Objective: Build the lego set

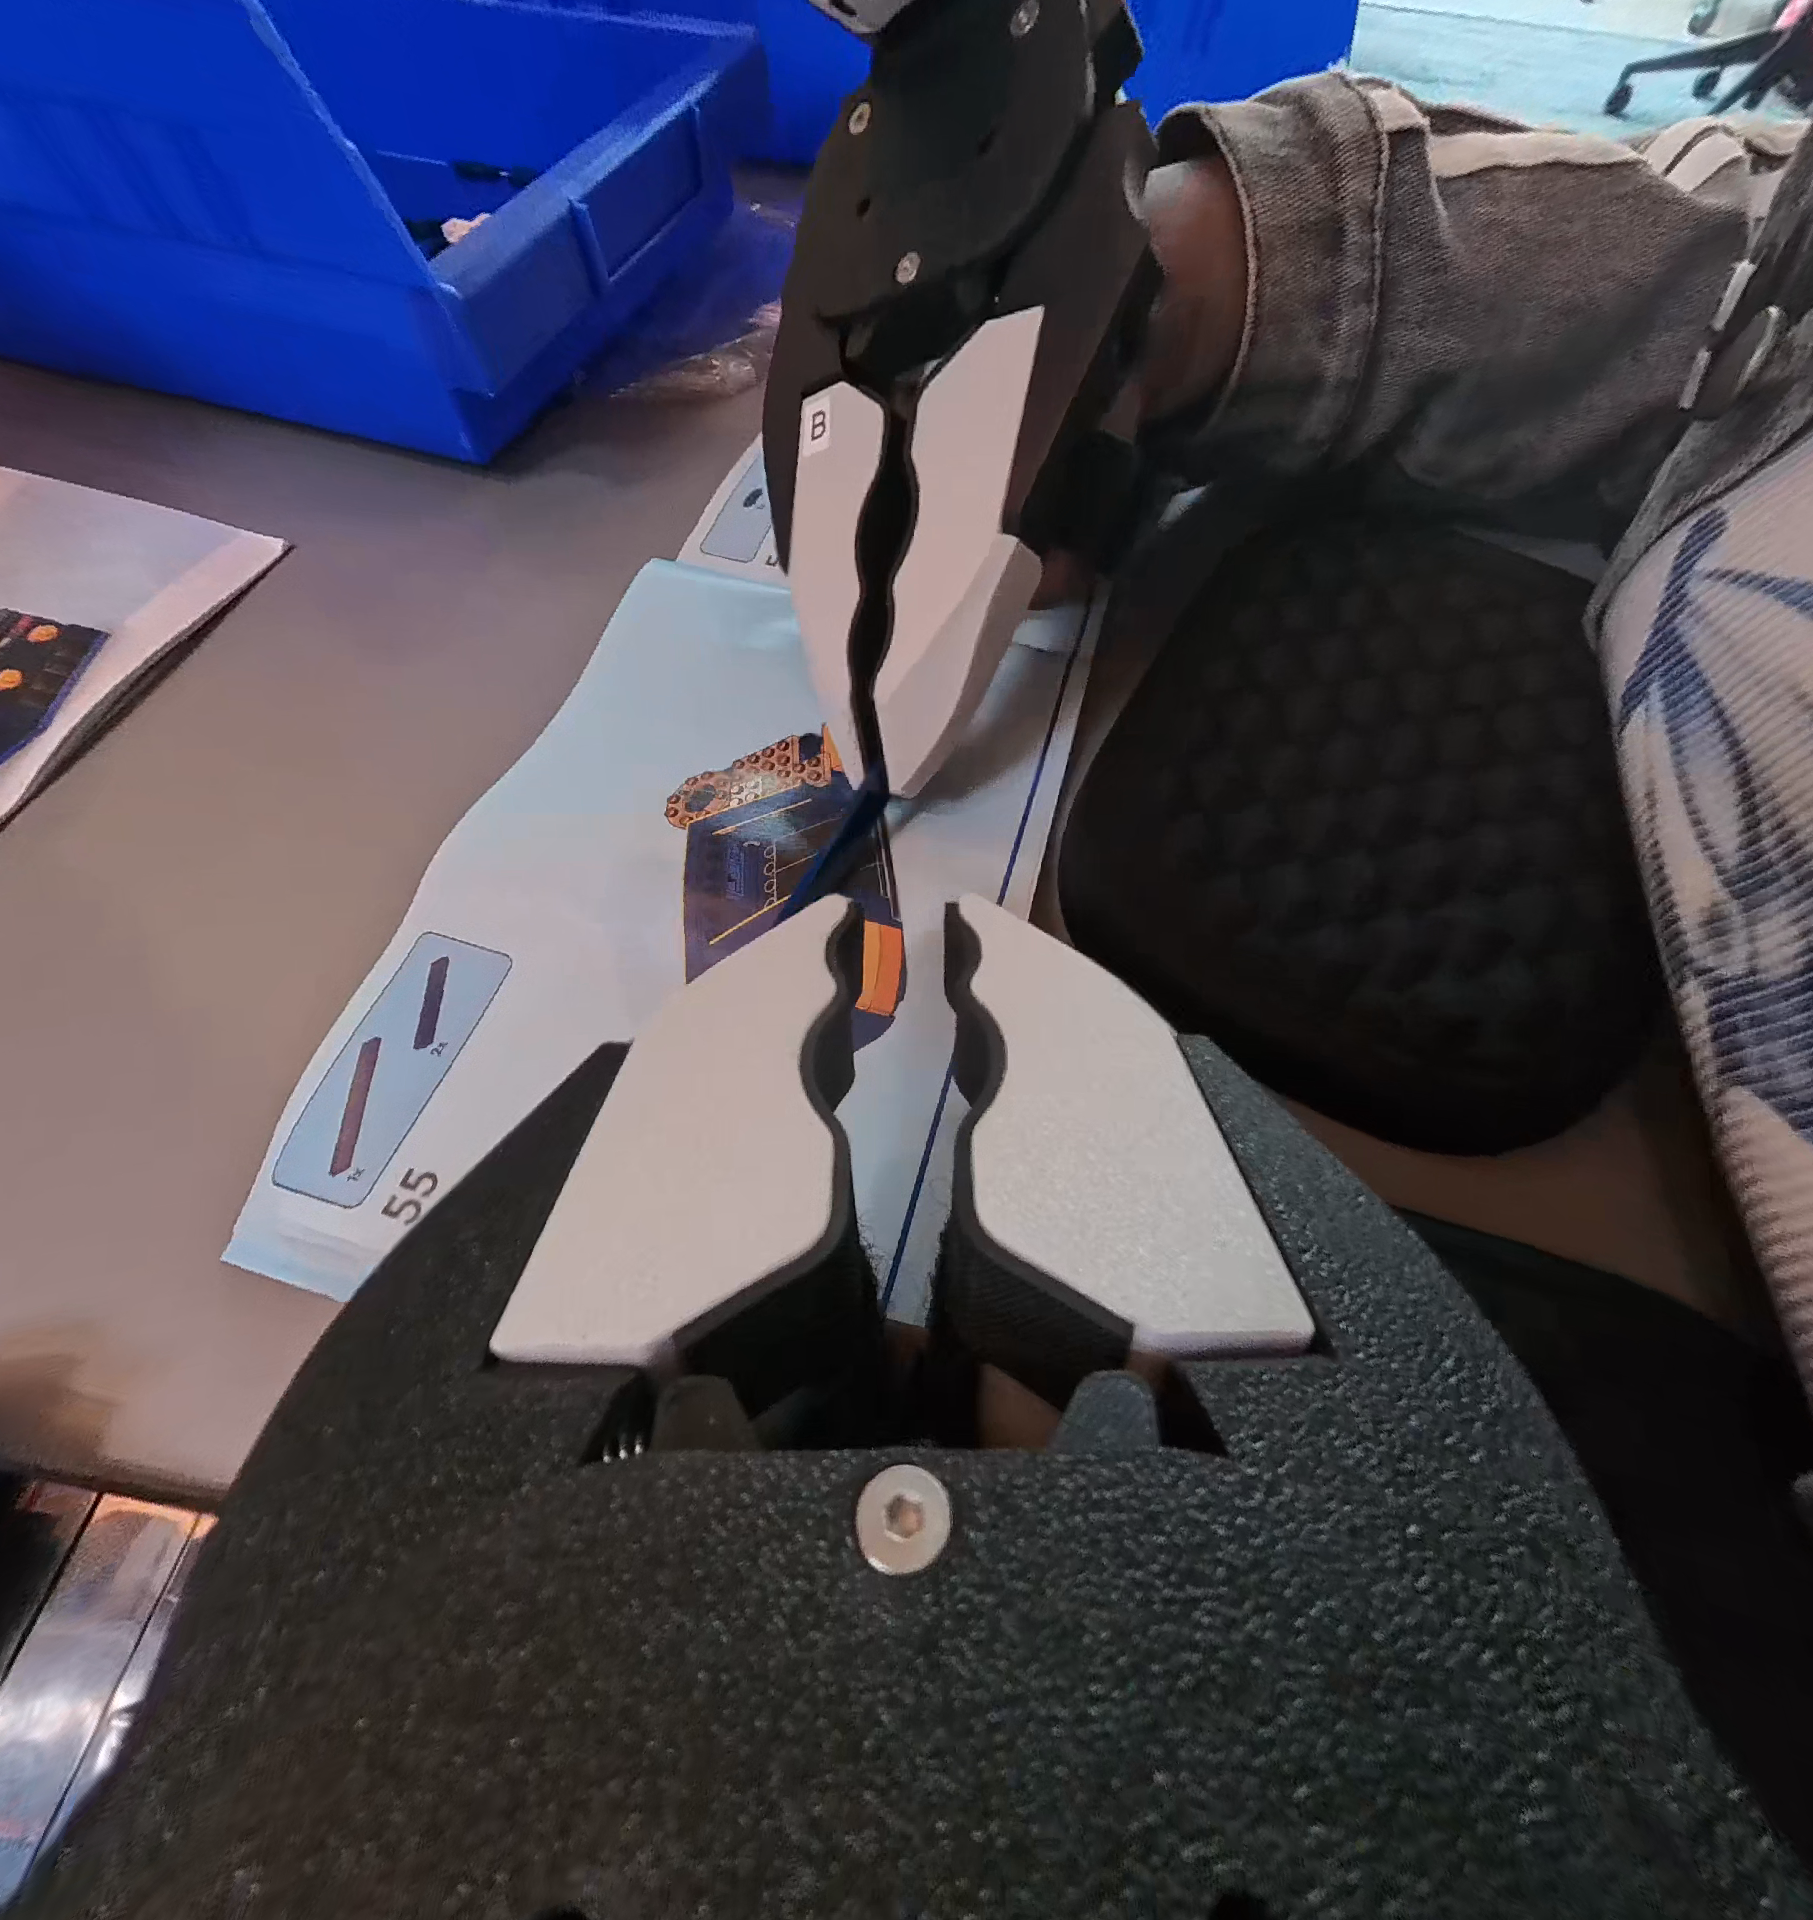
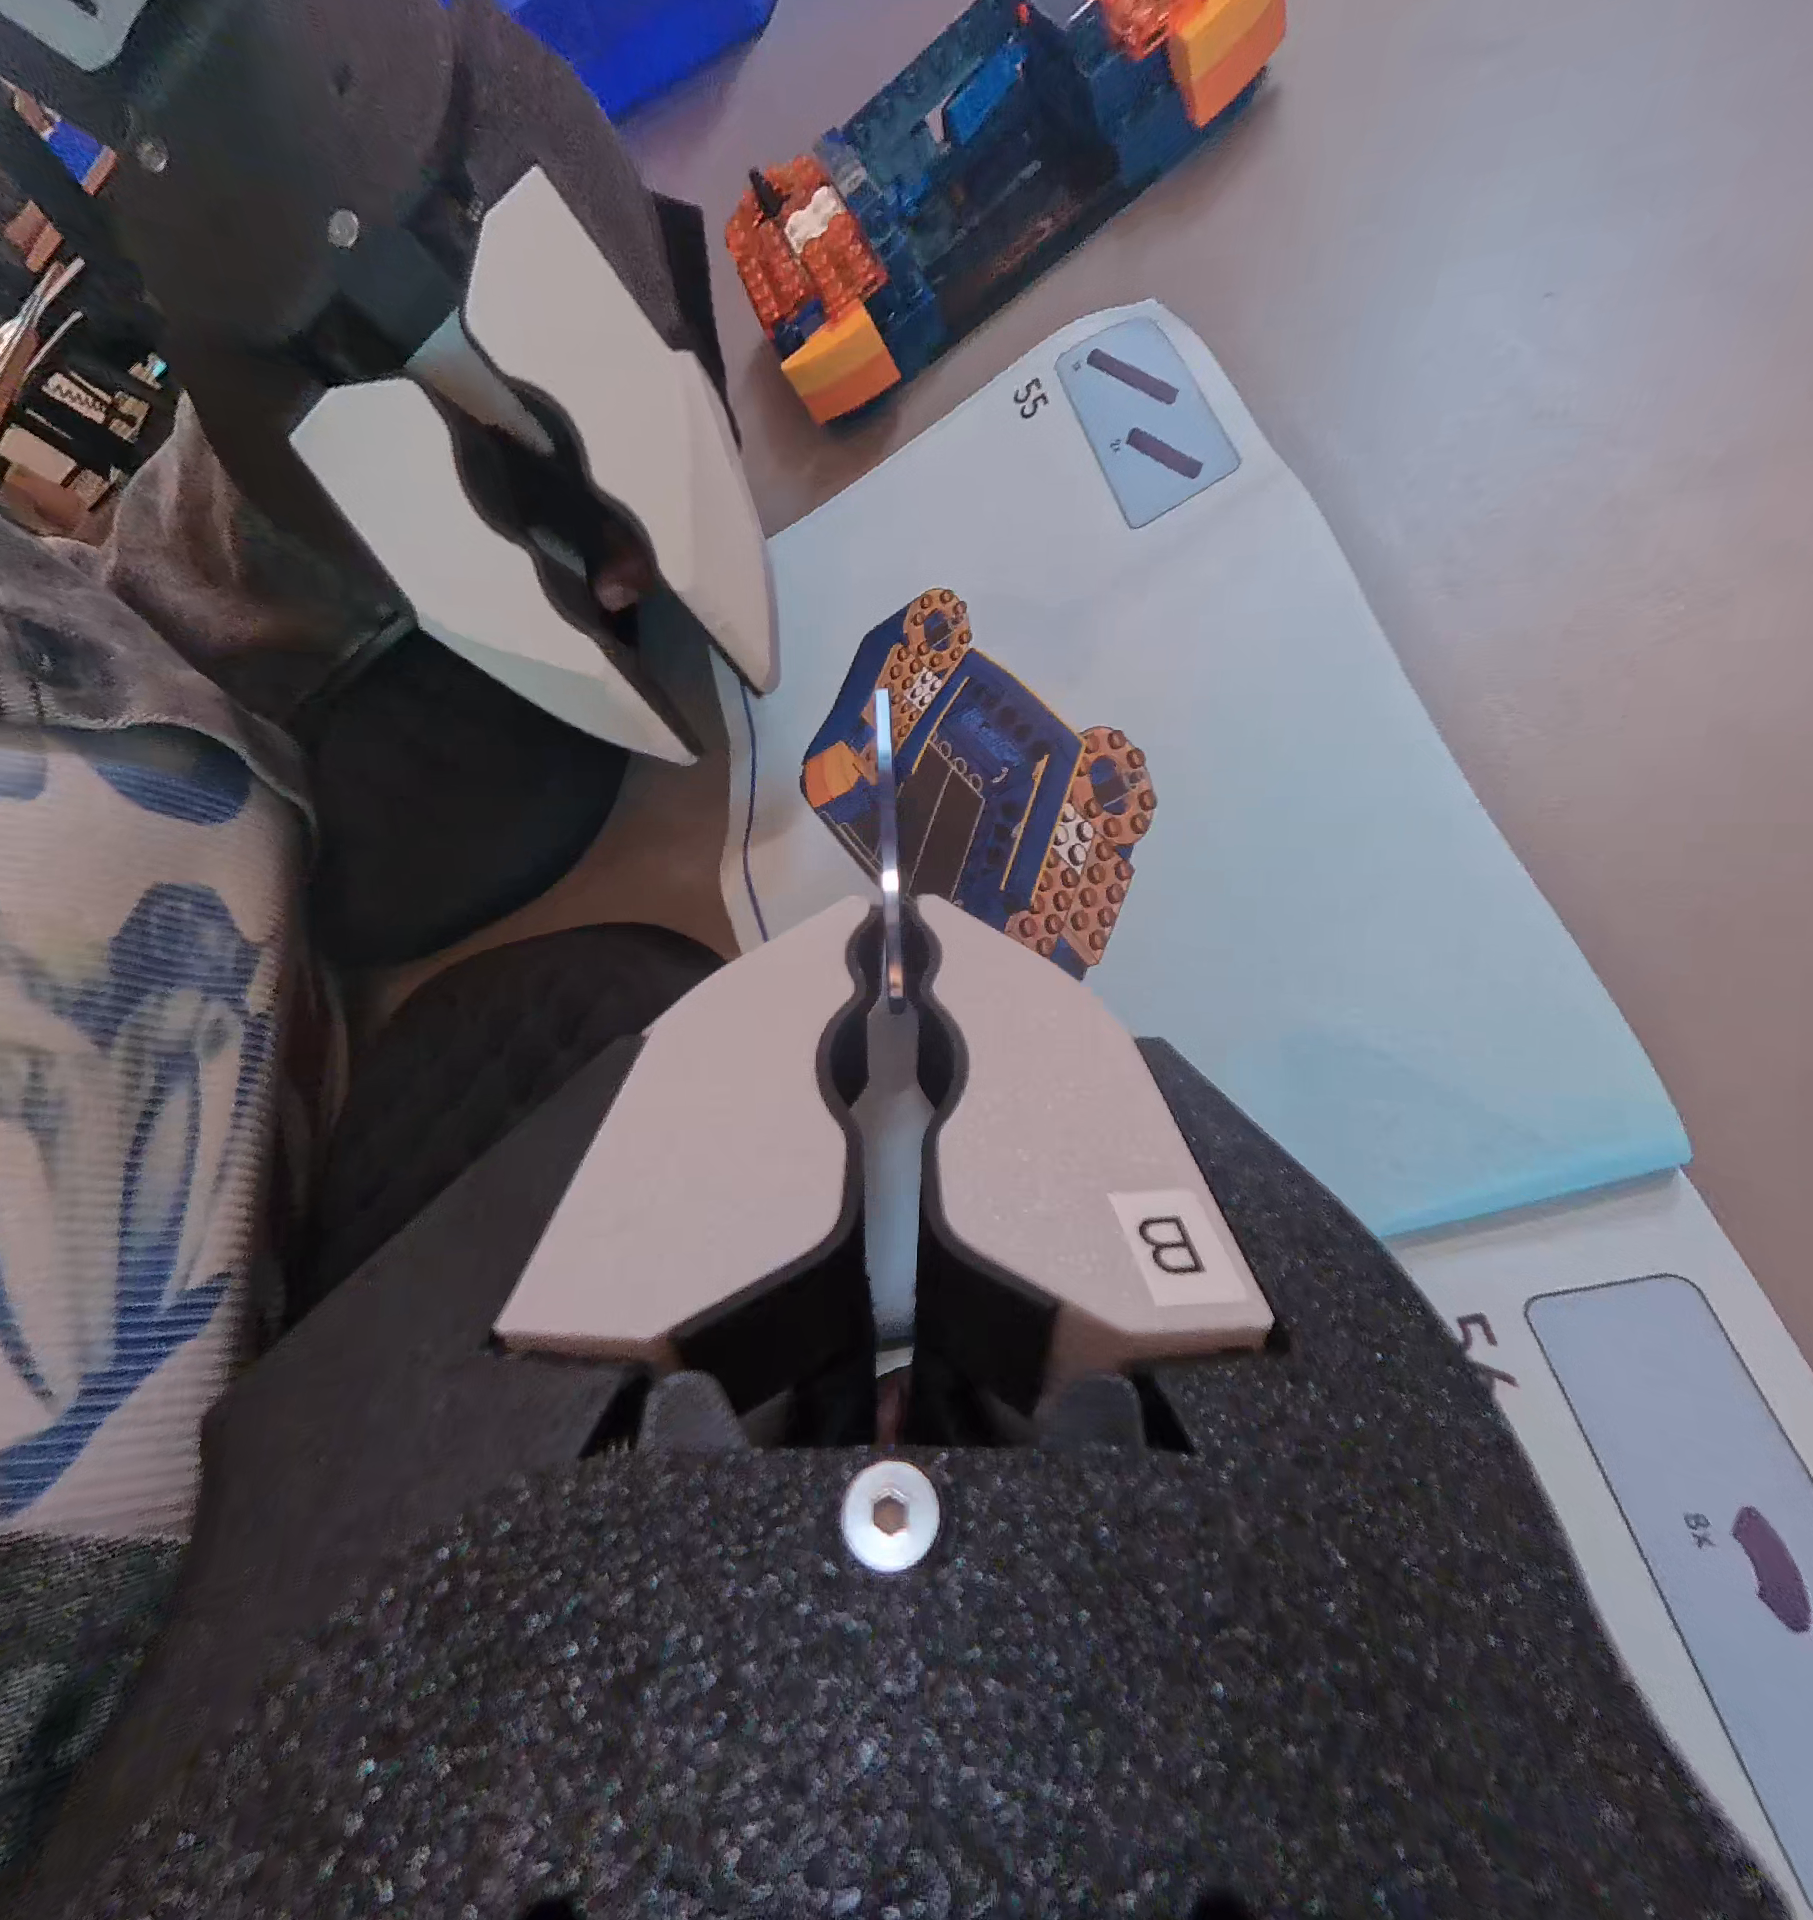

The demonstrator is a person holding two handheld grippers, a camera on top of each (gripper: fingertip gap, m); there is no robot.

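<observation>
1. We see a small white sticker (image 2: 1175,1247) with one black printed character on a finger of the right gripper (image 2: 894,914); we leave the character unquoted.
2. On the open pale blue booklet page (image 2: 1297,831), a printed black step number (image 2: 1027,398) stands beside a rounded parts box (image 2: 1151,421); tiny quantity marks sit in that box.
3. On the nearer page (image 2: 1504,1299), another number is partly hidden; its parts box (image 2: 1702,1538) carries a small quantity mark.
</observation>
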